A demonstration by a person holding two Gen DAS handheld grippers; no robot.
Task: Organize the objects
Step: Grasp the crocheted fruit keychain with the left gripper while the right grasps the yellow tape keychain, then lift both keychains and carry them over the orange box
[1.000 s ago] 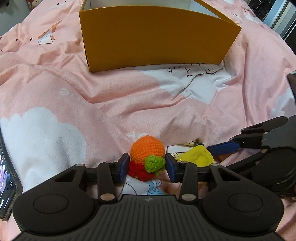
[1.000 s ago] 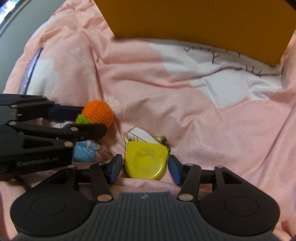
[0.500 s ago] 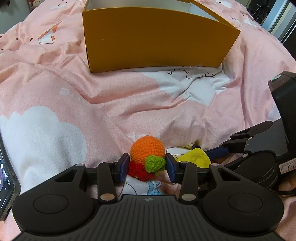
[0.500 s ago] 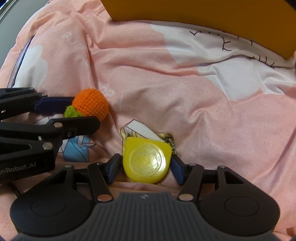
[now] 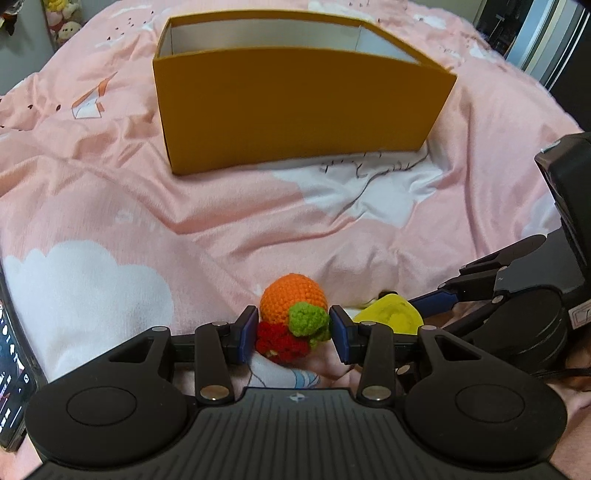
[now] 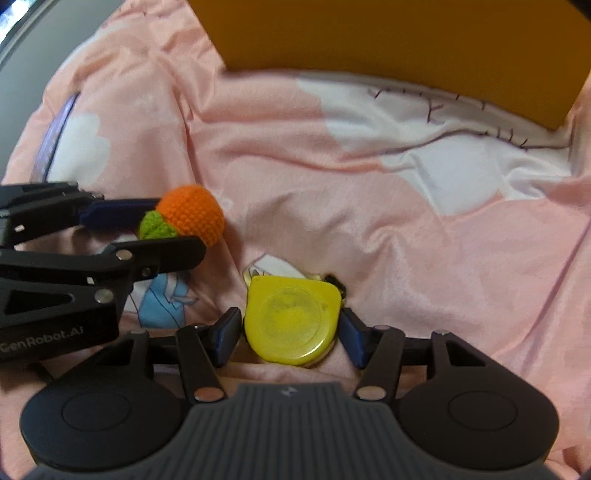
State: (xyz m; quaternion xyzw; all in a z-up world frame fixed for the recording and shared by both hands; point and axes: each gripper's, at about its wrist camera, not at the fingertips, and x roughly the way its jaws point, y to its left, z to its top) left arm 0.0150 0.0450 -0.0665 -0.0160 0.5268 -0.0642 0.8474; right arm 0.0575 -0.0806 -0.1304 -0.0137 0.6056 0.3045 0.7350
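A crocheted toy (image 5: 291, 306) with an orange ball, a green leaf and a red base sits between the blue pads of my left gripper (image 5: 291, 332), which is shut on it low over the pink duvet. In the right wrist view the same toy (image 6: 194, 214) shows in those jaws at the left. My right gripper (image 6: 290, 328) is shut on a flat yellow case (image 6: 291, 321), its pads against both sides. From the left wrist view that case (image 5: 388, 317) peeks out beside the right gripper (image 5: 424, 314). An open orange cardboard box (image 5: 295, 107) stands beyond on the bed.
The pink duvet (image 5: 184, 206) with white cloud prints is wrinkled between the grippers and the box (image 6: 406, 48). A phone (image 5: 11, 369) lies at the left edge. Plush toys (image 5: 62, 22) sit far back left. Dark furniture stands at the right.
The left view has tipped up, showing the box's white inside. The yellow case now fills the gap between the right pads, where small gaps showed a second ago.
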